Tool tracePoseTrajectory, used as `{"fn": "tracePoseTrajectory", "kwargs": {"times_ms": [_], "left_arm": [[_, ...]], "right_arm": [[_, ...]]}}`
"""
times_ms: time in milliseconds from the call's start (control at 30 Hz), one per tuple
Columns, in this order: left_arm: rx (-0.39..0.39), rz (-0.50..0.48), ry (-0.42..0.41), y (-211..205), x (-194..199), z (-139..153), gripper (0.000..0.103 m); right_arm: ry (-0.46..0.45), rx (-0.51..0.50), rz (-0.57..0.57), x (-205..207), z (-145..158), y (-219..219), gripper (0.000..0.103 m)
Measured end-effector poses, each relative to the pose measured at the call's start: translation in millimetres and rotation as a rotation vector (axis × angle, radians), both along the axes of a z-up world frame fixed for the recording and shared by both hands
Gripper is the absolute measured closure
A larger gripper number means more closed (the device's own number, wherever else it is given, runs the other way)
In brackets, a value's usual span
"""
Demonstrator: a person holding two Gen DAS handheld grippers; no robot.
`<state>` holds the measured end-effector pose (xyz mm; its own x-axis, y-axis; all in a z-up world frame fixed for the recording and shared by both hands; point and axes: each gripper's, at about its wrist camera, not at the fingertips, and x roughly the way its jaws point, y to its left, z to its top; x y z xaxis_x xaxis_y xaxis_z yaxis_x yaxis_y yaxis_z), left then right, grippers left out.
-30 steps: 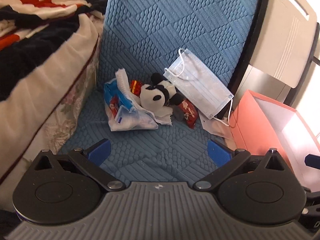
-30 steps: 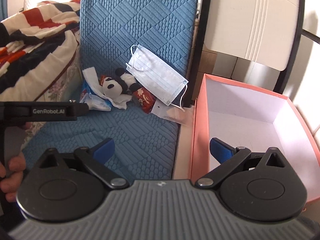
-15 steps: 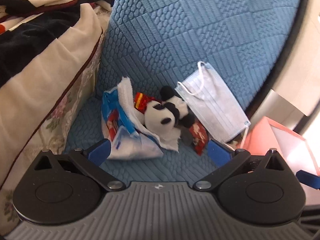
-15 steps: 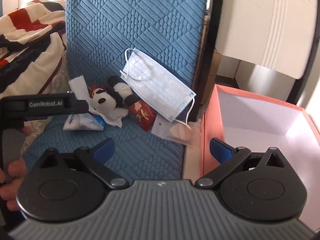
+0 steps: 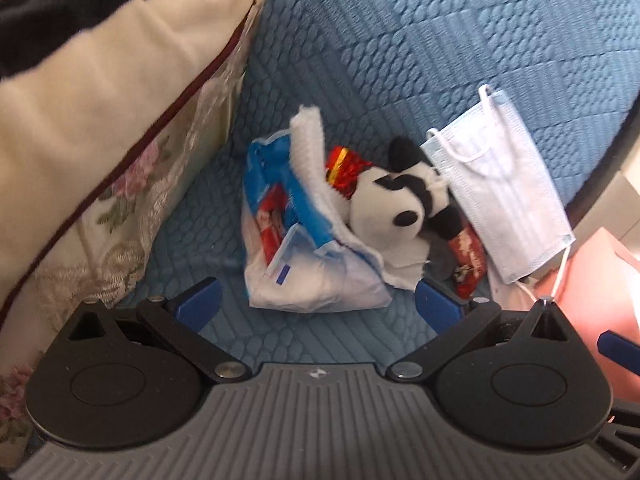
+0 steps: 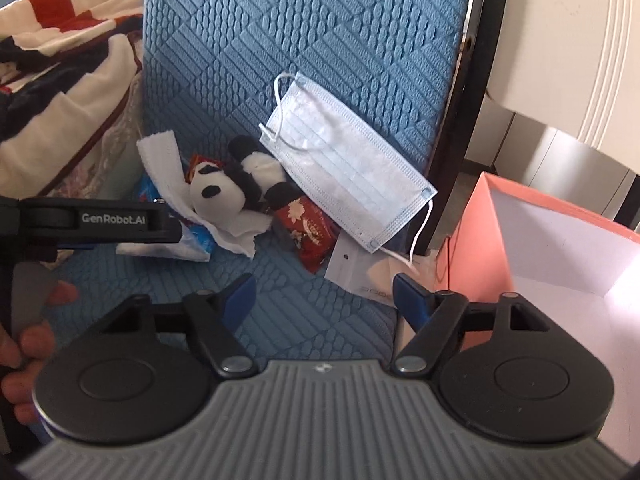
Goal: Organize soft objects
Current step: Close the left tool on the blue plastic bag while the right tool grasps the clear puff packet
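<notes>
A small panda plush (image 5: 404,208) (image 6: 236,184) lies on a blue quilted seat cushion (image 5: 320,340) (image 6: 280,292), on a white tissue (image 5: 312,160) (image 6: 160,160). A blue-and-white tissue packet (image 5: 304,272) lies beside it, with red snack wrappers (image 5: 466,256) (image 6: 308,232) and a pale blue face mask (image 5: 504,196) (image 6: 344,164). My left gripper (image 5: 318,304) is open and empty, just short of the packet. My right gripper (image 6: 324,298) is open and empty, over the cushion's right edge near a white card (image 6: 360,272).
A pink open box (image 6: 560,240) (image 5: 600,272) with a white inside stands right of the cushion. A striped blanket and floral bedding (image 5: 100,140) (image 6: 60,80) press against the left side. A dark chair frame (image 6: 468,100) and a white panel (image 6: 568,40) rise behind.
My left gripper has moved forward and down toward the packet and panda, which now fill more of its view. My right gripper has shifted left and closer to the cushion.
</notes>
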<state>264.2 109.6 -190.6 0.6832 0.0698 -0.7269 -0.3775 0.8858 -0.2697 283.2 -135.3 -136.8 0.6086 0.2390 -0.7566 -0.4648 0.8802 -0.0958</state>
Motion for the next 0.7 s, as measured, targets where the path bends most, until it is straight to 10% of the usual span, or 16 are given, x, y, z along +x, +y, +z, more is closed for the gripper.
{"fn": "tracePoseTrajectory", "kwargs": {"times_ms": [333,700], "left_arm": [[0.116,0.007,-0.001,-3,12,-16,0.001],[0.146,-0.007,-0.040,-4,11,-20,0.017]], "right_arm": [[0.147,0.138,0.031,25,-25,5,0.029],[0.025,-0.091,0.081,45,-60,21,0.030]]}}
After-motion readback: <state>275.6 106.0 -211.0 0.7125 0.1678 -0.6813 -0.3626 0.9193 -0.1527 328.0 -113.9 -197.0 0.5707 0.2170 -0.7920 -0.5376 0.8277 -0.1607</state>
